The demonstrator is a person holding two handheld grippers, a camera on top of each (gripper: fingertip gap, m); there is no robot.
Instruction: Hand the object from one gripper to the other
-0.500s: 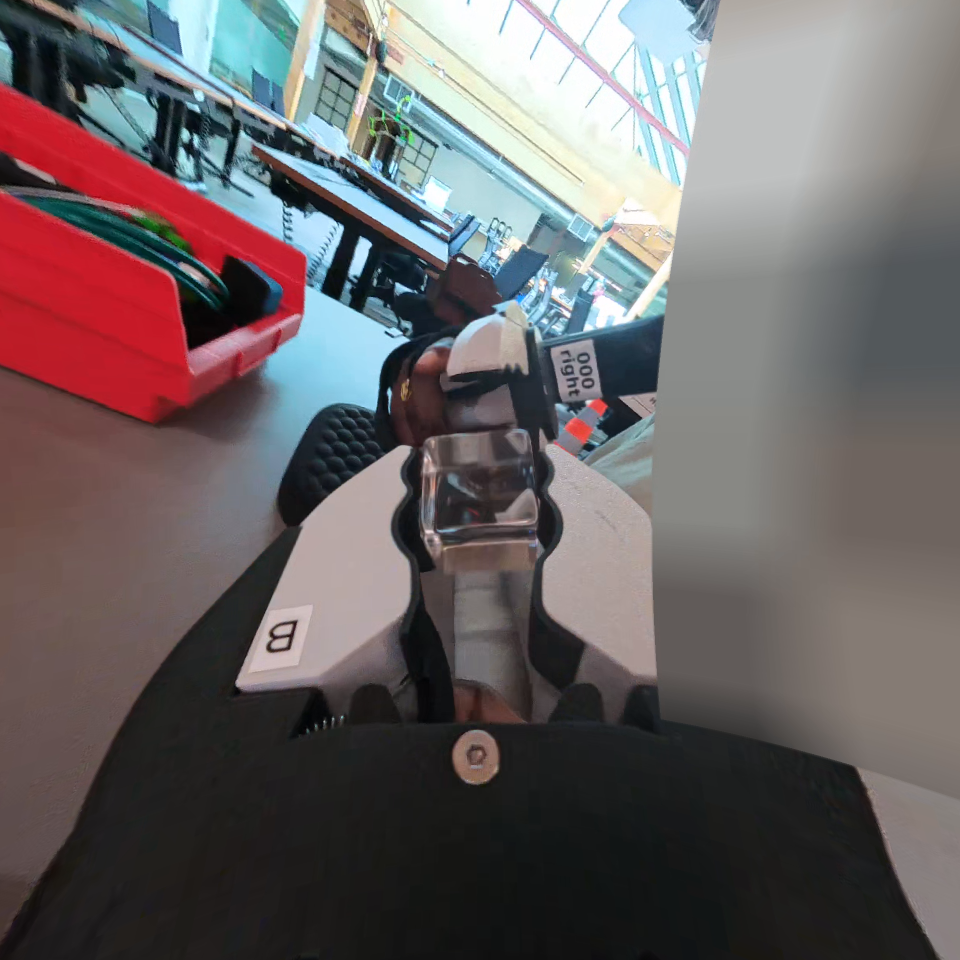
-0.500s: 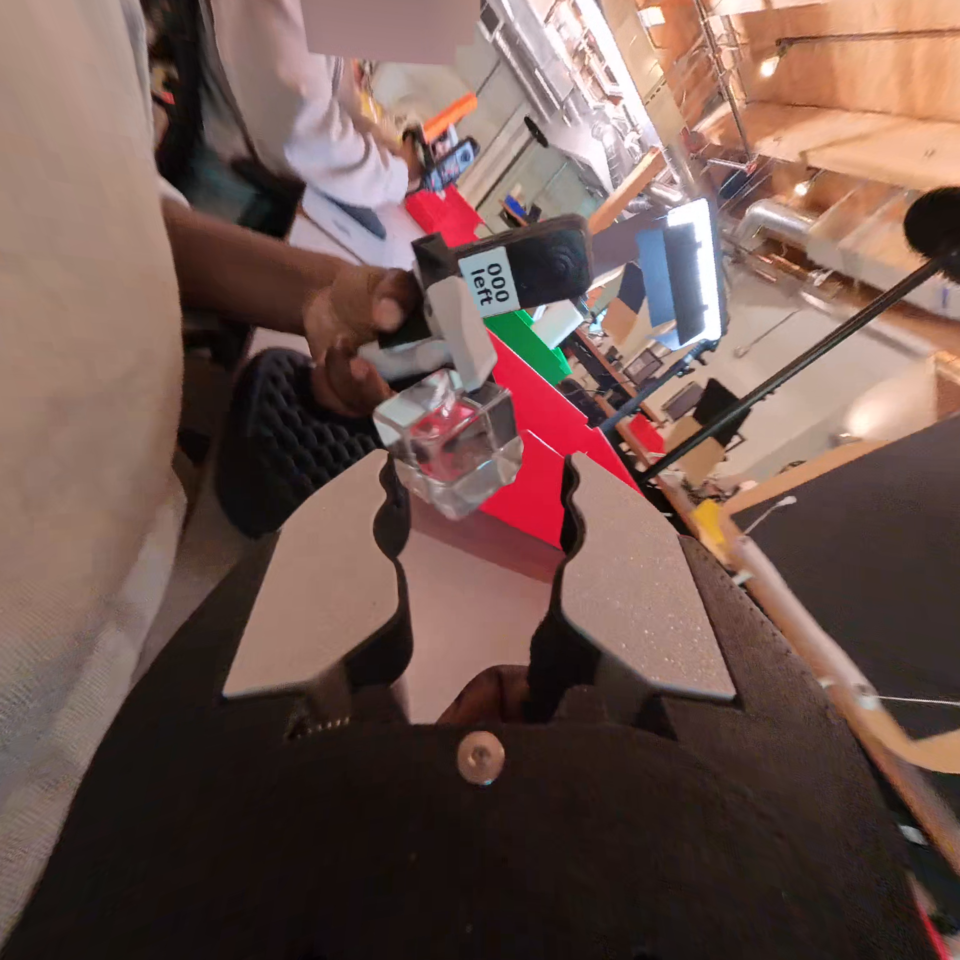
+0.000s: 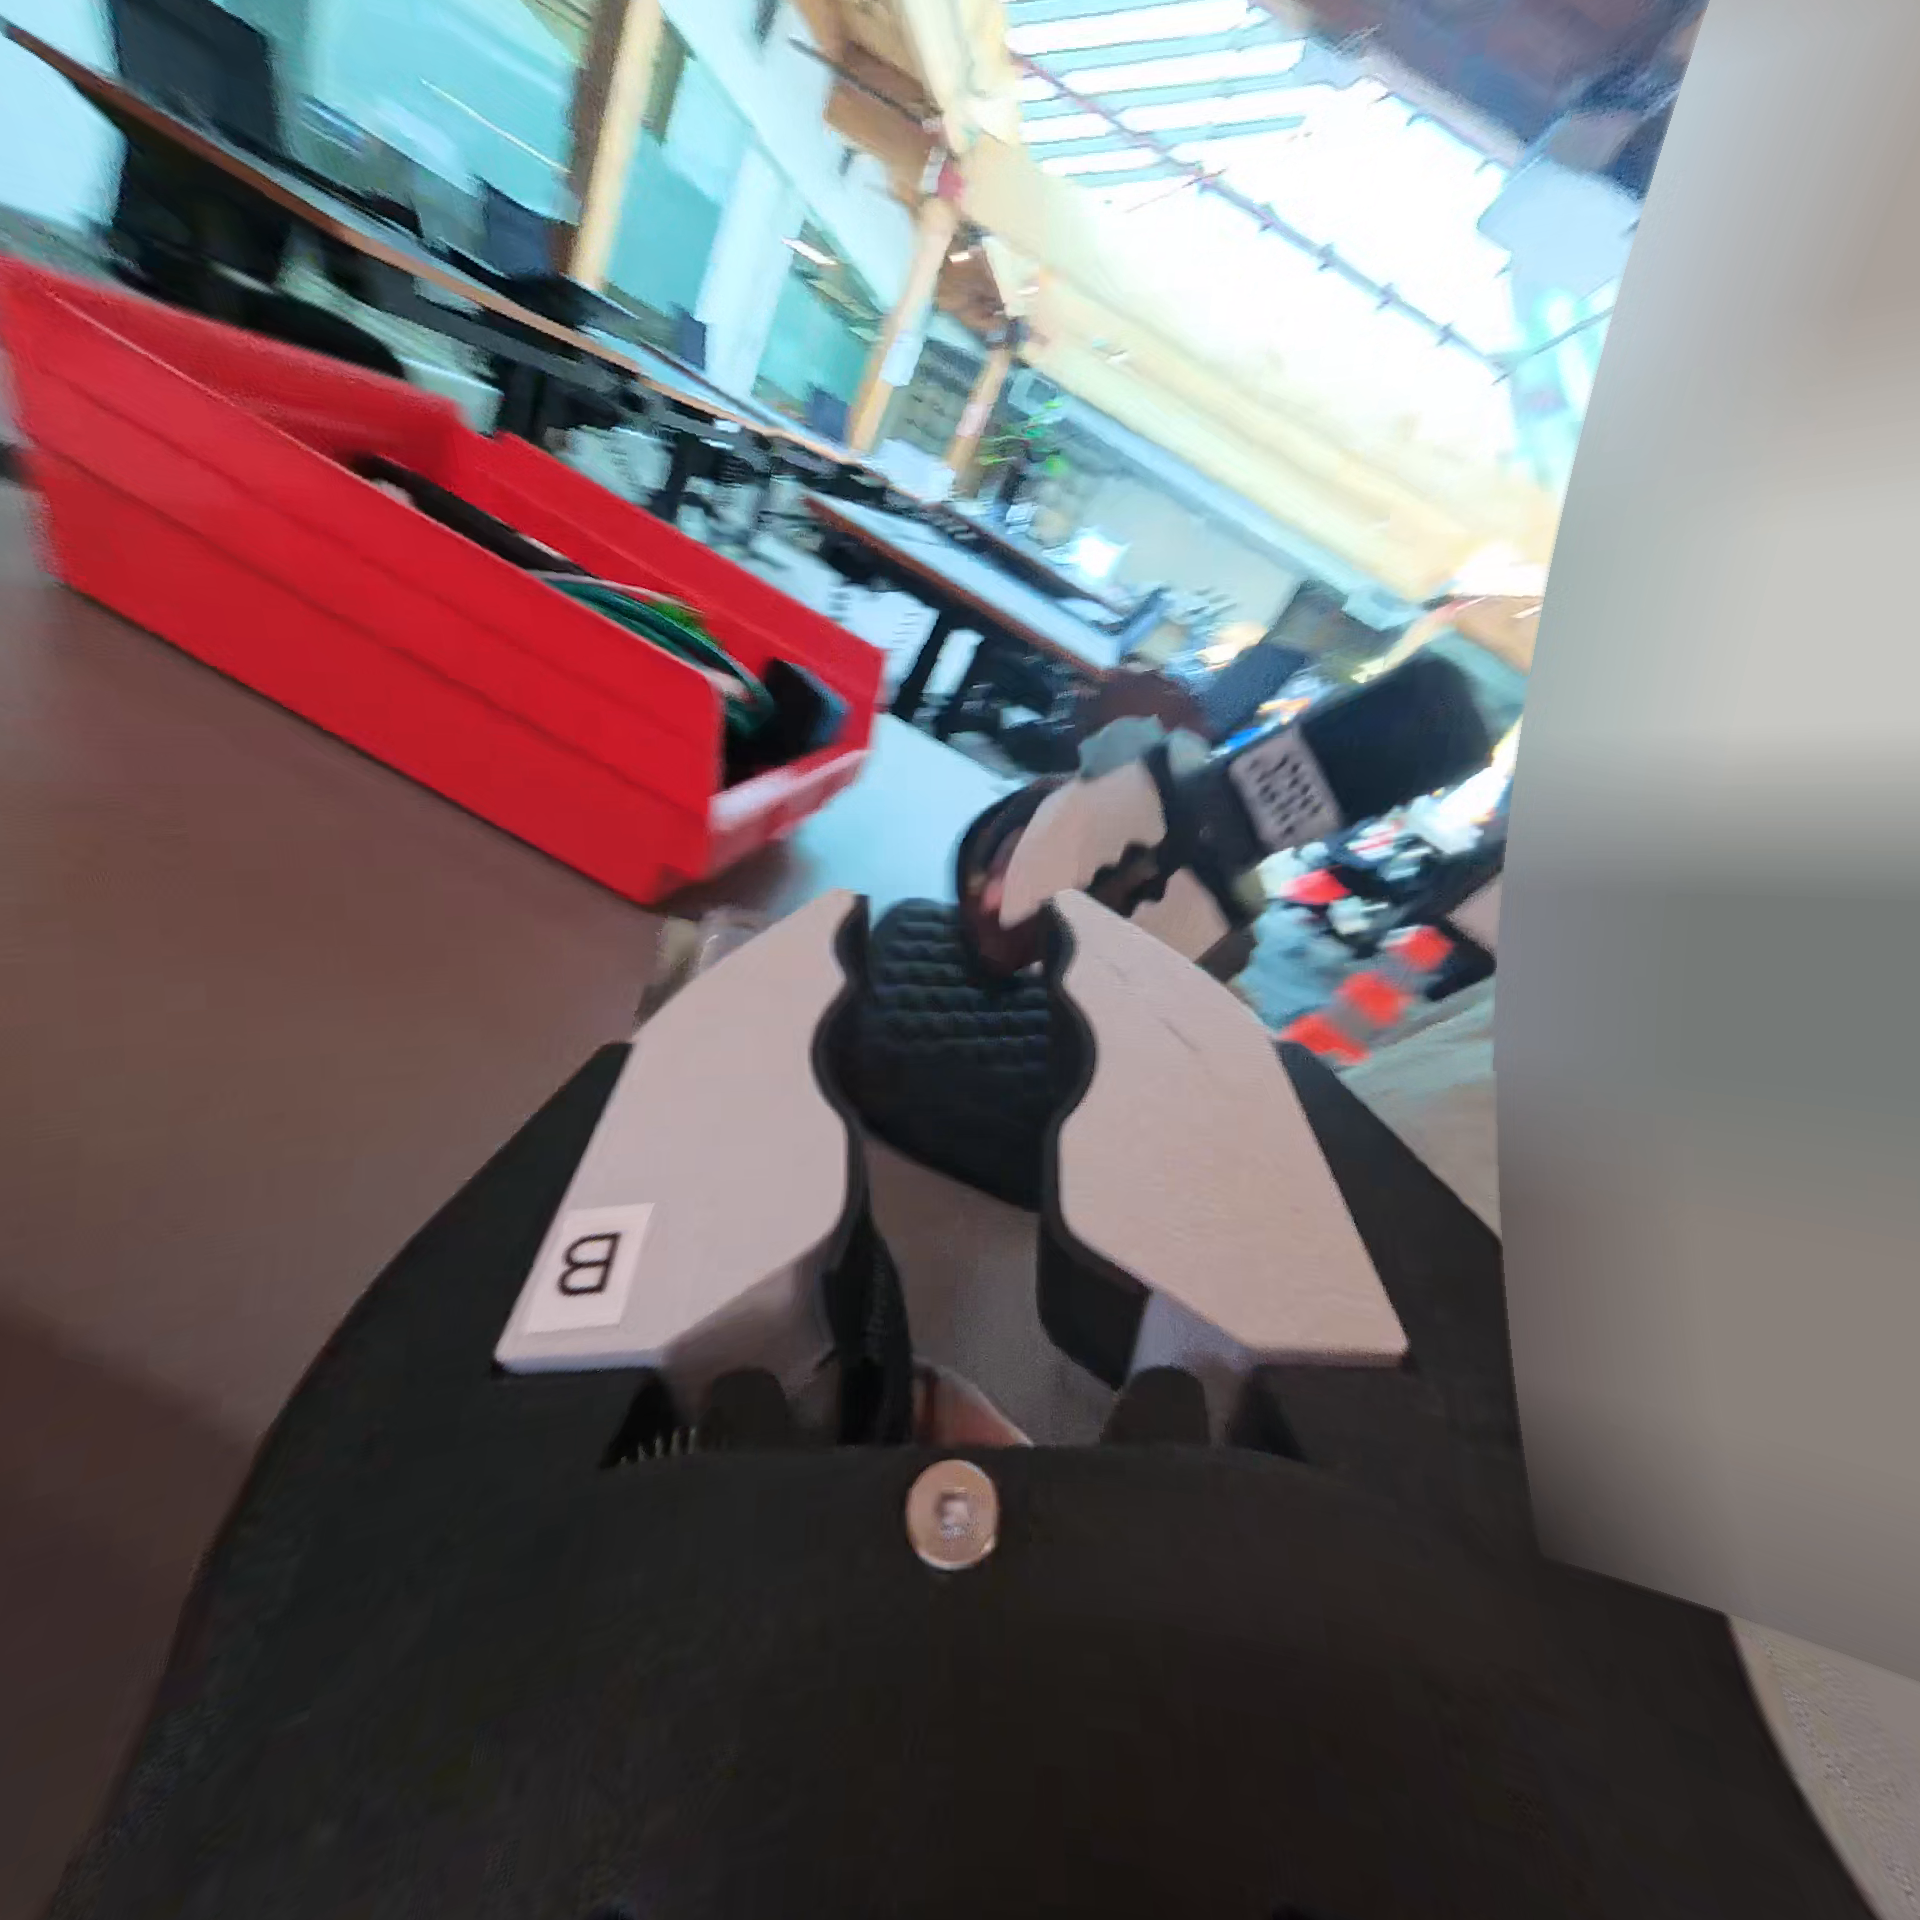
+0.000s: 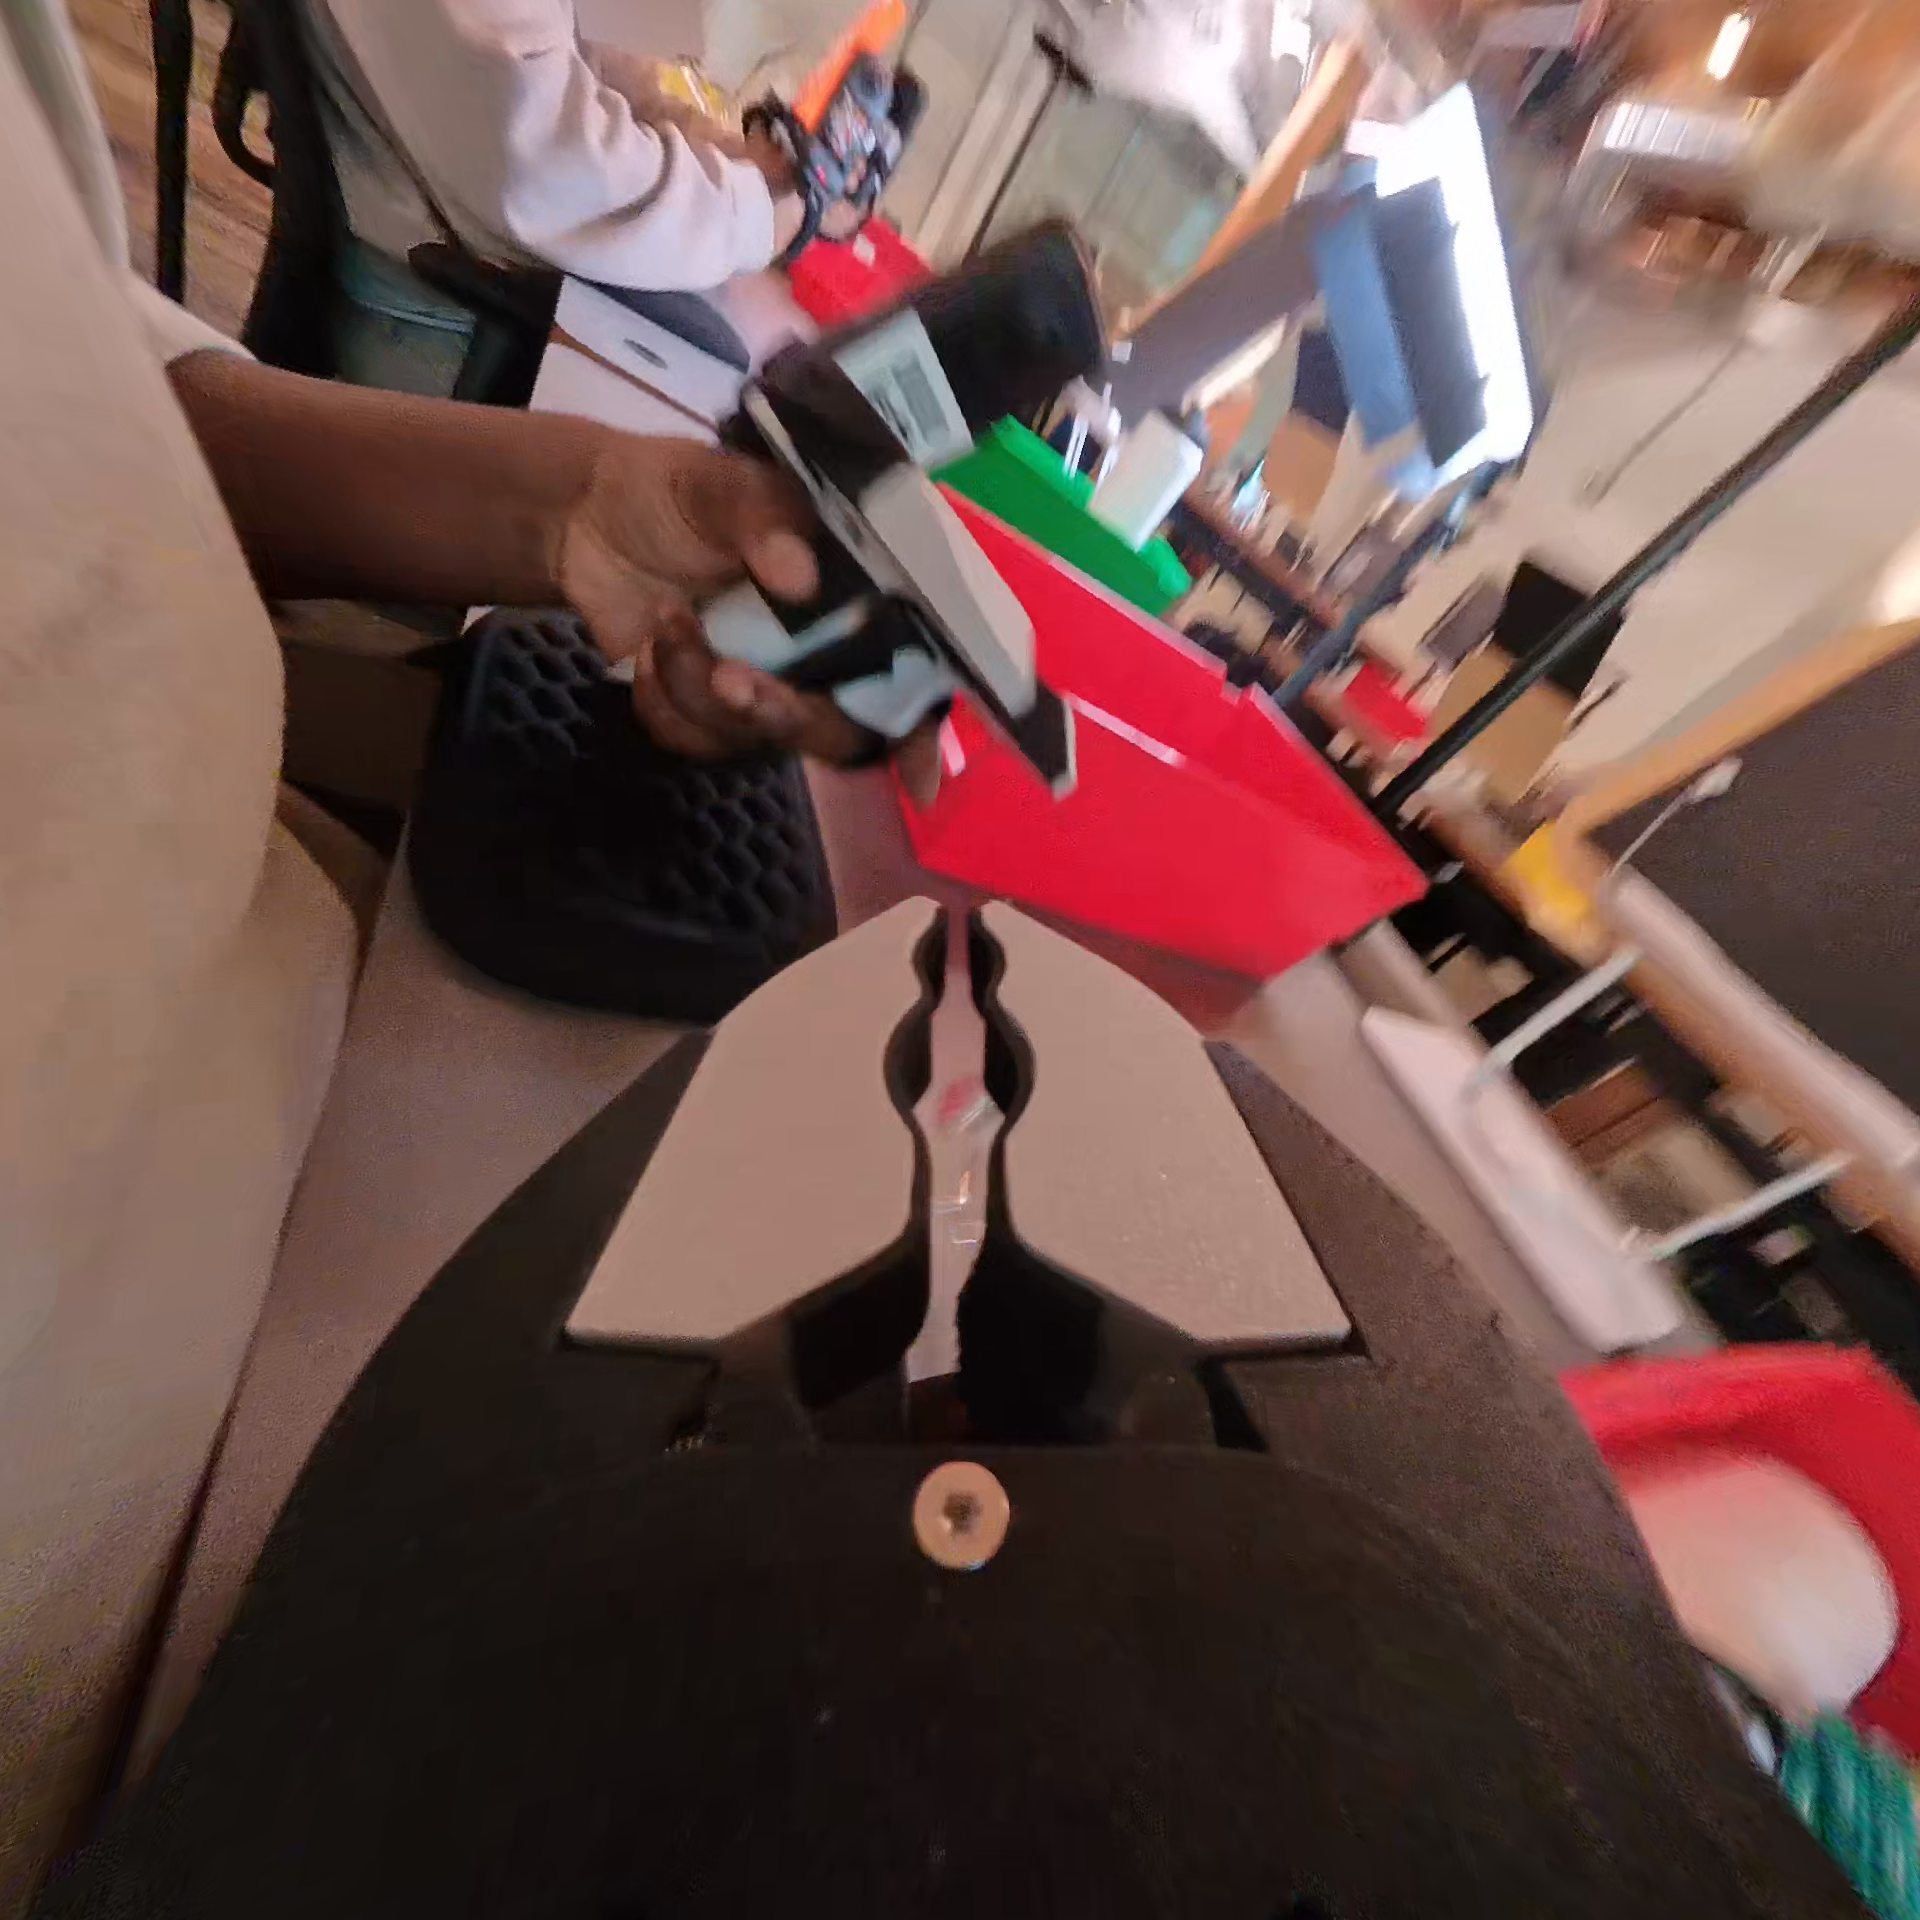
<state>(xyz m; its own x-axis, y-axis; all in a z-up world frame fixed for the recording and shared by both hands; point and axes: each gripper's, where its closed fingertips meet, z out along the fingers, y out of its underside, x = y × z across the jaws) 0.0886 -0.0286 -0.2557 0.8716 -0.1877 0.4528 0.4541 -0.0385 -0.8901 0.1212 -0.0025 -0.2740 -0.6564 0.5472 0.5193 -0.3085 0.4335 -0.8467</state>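
— Two questions: where is the clear object (image 4: 958, 1101), and which tongs have it?

— Only a thin glassy sliver with a red glint shows, in the slit between the fingers of the right gripper (image 4: 961, 914), on the near side of the red bin (image 4: 1143, 831). Those fingers are drawn in to a narrow gap. Whether they pinch the object, I cannot tell; most of it is hidden.

— And the left gripper (image 3: 956, 920)?

— Spread apart, with nothing between its fingers. From the right wrist view it sits in a hand (image 4: 675, 582), its tips overlapping the red bin's near wall.

— What lies around the bin?

— Just beside its open end is a black pad (image 3: 956, 1049), seen through the left fingers' gap. A green bin (image 4: 1049, 499) is behind the red one. Both stand on a grey-brown table (image 3: 260, 987). Beyond, a person's white sleeve (image 4: 623, 177).

— Surfaces?

— Matte grey finger plates with wavy black inner edges; glossy plastic bin, slope-fronted; the pad is rounded with a honeycomb texture. Much is motion-blurred.
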